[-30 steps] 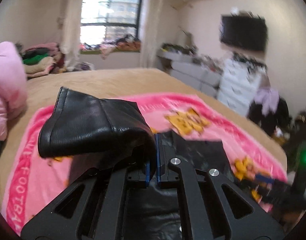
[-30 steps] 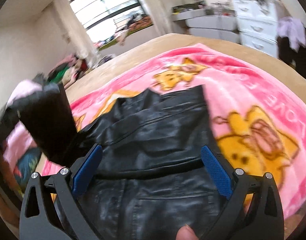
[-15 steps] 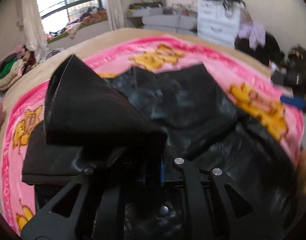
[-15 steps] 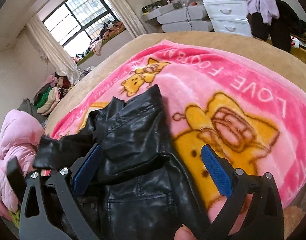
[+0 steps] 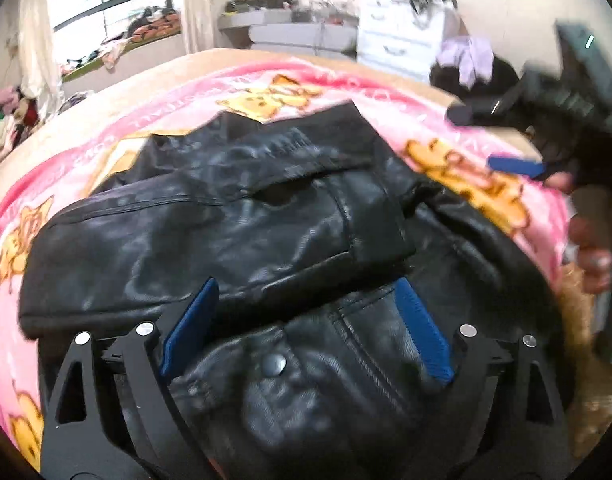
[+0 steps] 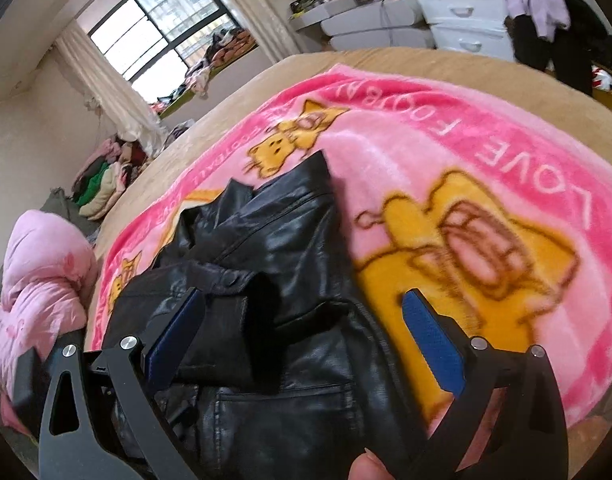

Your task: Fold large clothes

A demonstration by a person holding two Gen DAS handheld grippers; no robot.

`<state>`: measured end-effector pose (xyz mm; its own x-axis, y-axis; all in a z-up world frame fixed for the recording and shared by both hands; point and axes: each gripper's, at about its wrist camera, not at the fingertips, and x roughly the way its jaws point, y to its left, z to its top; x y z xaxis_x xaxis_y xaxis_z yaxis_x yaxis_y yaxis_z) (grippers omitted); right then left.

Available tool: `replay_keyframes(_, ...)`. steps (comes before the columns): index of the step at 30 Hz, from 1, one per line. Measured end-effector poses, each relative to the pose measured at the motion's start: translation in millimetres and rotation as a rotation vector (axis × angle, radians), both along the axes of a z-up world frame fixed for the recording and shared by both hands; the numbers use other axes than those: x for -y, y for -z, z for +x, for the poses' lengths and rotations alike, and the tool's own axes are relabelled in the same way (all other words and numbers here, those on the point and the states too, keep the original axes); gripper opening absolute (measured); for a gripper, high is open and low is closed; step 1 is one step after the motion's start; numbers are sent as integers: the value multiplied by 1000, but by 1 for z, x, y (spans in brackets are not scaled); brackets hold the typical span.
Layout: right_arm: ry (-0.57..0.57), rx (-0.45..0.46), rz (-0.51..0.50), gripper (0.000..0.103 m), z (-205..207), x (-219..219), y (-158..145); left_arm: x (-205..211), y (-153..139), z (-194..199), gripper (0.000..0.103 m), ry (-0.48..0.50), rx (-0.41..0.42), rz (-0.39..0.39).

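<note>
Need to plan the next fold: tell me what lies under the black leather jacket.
The black leather jacket lies on a pink cartoon blanket, which is spread over a tan bed cover. The blanket's print directly beneath the jacket is covered.

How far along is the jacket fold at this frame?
Done: one sleeve lies folded across the black leather jacket on the pink blanket. In hand: nothing; the left claw is opening above the jacket with its pads clear, and the right claw hangs open. Left: the jacket's body looks unfolded.
</note>
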<state>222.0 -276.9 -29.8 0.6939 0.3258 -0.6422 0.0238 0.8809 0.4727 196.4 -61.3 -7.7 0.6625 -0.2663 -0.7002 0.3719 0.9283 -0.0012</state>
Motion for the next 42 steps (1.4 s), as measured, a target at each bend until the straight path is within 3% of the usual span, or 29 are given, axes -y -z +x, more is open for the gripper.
replay_keyframes(5, -120, -11, -21, 98, 19, -37, 7, -40, -24, -2, 90, -136, 43, -21)
replay_keyframes(8, -177, -28, -12, 97, 39, -63, 14, -77, -36, 5, 91, -266, 59, -12)
replay_keyframes(12, -186, -94, 10, 79, 61, -77, 30, -134, -50, 15, 94, -447, 44, -86)
replay_keyframes(15, -230, -111, 16, 40, 67, -88, 36, -163, -57, 20, 94, -529, 37, -123)
replay_keyframes(18, -287, -13, -102, 21, 63, -102, 21, -179, -61, 28, 94, -579, 41, -125)
replay_keyframes(22, -339, 129, -207, 18, 58, -113, -17, -194, -62, 51, 94, -638, 20, -164)
replay_keyframes(26, -359, 201, -336, 15, 65, -118, -43, -192, -55, 80, 94, -646, -4, -178)
replay_keyframes(27, -361, 207, -353, 15, 67, -117, -45, -190, -51, 88, 90, -645, -17, -191)
replay_keyframes(29, -366, 206, -384, 15, 71, -118, -46, -185, -39, 102, 73, -642, -52, -197)
replay_keyframes(31, -369, 207, -404, 15, 73, -117, -42, -178, -26, 113, 48, -623, -85, -191)
replay_keyframes(34, -366, 206, -424, 15, 76, -115, -39, -167, -7, 122, 28, -609, -136, -184)
replay_keyframes(36, -356, 199, -428, 15, 77, -111, -35, -160, 8, 127, 27, -601, -180, -167)
replay_keyframes(42, -348, 172, -440, 15, 82, -110, -26, -151, 26, 130, 27, -589, -195, -104)
